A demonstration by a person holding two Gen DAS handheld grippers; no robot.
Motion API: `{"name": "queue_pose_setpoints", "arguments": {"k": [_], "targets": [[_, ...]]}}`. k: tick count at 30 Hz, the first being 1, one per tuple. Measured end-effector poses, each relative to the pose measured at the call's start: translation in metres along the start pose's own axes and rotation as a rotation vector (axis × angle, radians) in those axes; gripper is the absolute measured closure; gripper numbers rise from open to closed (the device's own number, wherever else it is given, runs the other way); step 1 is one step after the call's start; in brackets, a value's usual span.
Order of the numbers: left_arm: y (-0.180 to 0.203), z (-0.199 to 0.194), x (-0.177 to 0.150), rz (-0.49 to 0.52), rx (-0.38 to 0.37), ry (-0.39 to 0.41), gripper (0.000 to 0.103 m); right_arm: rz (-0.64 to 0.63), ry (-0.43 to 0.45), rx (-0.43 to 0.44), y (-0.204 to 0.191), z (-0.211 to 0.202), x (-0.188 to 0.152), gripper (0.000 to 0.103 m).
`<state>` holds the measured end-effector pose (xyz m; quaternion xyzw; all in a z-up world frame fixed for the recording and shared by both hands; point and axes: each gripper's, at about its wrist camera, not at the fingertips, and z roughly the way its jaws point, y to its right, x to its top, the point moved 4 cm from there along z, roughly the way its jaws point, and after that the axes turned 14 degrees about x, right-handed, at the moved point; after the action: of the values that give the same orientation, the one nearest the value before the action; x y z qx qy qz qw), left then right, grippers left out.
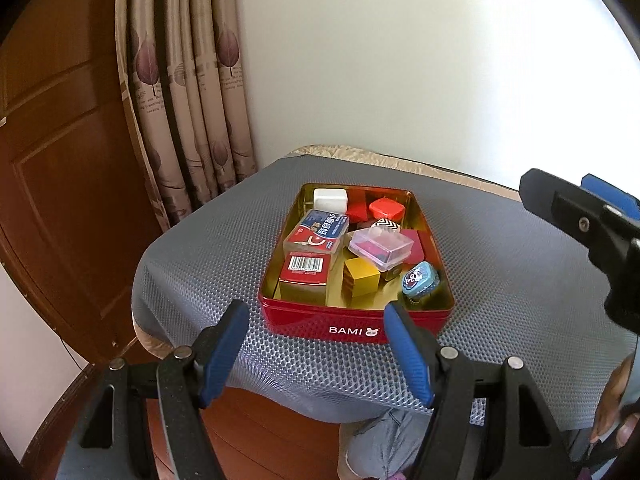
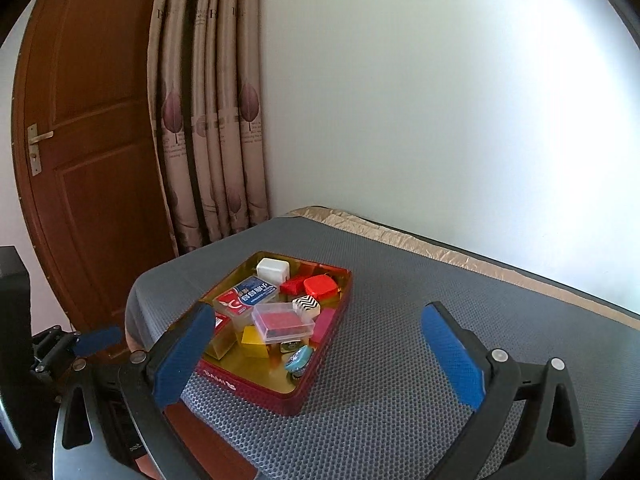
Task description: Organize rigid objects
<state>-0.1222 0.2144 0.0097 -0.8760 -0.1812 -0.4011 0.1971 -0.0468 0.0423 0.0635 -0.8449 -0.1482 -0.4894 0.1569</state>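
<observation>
A red tin [image 1: 352, 326] [image 2: 256, 390] with a gold inside stands on the grey mesh mat. Several small rigid items lie in it: a white block [image 1: 329, 199], a clear plastic case [image 1: 380, 249] [image 2: 283, 322], a yellow cube [image 1: 361, 278], a round blue tin [image 1: 420, 278] and a red barcode box [image 1: 306, 270]. My left gripper [image 1: 316, 314] hangs open just in front of the tin's near wall, nothing between its blue pads. My right gripper [image 2: 320, 322] stands wide open and empty, above the mat to the right of the tin; in the left wrist view it shows as black arms at the right edge [image 1: 580, 216].
The mat [image 2: 400, 360] covers a table with a beige cloth border against a white wall. A patterned curtain [image 1: 188, 100] and a brown wooden door [image 2: 88, 160] stand at the left. A person's knee [image 1: 384, 444] and hand [image 1: 612, 400] show below the table's front edge.
</observation>
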Motion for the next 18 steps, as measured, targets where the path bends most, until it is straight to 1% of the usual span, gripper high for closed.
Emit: {"name": "queue_pose_setpoints", "arguments": {"k": [11, 18], "targets": [[0.0007, 0.0, -0.0014, 0.002, -0.008, -0.006, 0.031, -0.011, 0.0, -0.01, -0.0039, -0.0007, 0.0008, 0.0], [0.0007, 0.0037, -0.002, 0.003, -0.009, -0.021, 0.031, 0.002, -0.019, -0.019, -0.0015, 0.0034, -0.001, 0.0]]}}
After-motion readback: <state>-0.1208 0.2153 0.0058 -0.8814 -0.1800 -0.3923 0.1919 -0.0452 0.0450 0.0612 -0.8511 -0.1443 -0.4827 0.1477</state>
